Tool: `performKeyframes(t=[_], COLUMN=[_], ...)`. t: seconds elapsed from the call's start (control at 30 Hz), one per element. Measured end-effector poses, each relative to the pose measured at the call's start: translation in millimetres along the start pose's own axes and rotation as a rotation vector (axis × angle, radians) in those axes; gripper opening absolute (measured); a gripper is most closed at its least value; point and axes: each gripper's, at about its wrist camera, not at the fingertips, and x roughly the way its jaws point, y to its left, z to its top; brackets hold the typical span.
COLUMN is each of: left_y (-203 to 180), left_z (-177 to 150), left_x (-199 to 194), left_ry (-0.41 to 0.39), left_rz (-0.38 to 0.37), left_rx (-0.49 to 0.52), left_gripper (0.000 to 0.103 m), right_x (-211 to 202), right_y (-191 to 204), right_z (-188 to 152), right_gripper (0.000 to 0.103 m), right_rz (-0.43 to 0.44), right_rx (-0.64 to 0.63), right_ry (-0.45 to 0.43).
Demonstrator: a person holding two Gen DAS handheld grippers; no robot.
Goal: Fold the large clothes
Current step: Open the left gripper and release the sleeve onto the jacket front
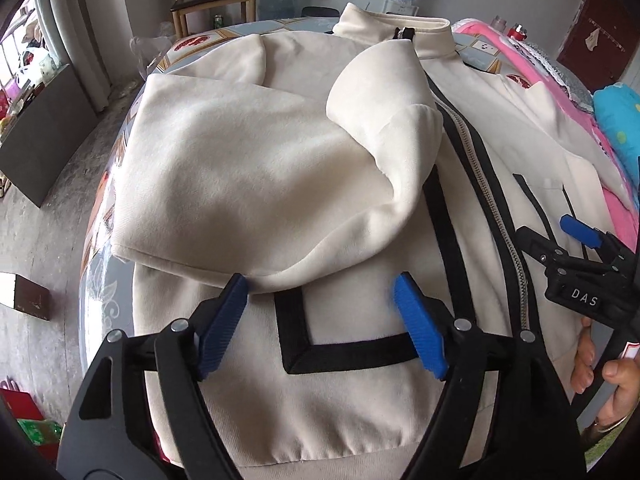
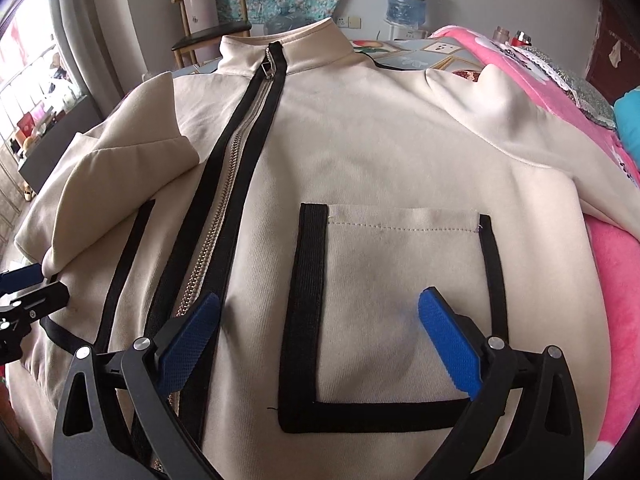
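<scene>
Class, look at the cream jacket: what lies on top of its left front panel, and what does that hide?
The folded-over sleeve lies across the jacket, hiding most of the left pocket's black trim. What lies beneath it stays unseen.

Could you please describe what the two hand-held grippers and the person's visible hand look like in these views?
Both the left hand-held gripper and right hand-held gripper have black curved arms, silver rivets and ribbed blue finger pads. The right one carries a white "DAS" label. The hand wears a thin bangle.

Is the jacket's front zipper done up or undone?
Done up: the zipper runs closed along the cream jacket, its pull at the collar.
</scene>
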Motion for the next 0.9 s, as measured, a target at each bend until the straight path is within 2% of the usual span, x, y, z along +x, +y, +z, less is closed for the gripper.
performKeyframes(t=[0.07, 0.43, 0.9], left_y=[0, -5, -7], left_z=[0, -6, -6], left_x=[2, 11, 12], left_ry=[0.003, 0.03, 0.034], left_rz=[0.008, 0.059, 0.07], left_rx=[0.001, 0.031, 0.048], left_gripper=[0.082, 0.095, 0.095], right_x=[0, 0, 0], right_y=[0, 0, -1], right_z=[0, -1, -2], right_gripper=[0.097, 0.097, 0.097], right_rz=[-0.001, 0.007, 0.007], right_rx=[0.0, -0.006, -0.006], right_ry=[0.0, -0.003, -0.004])
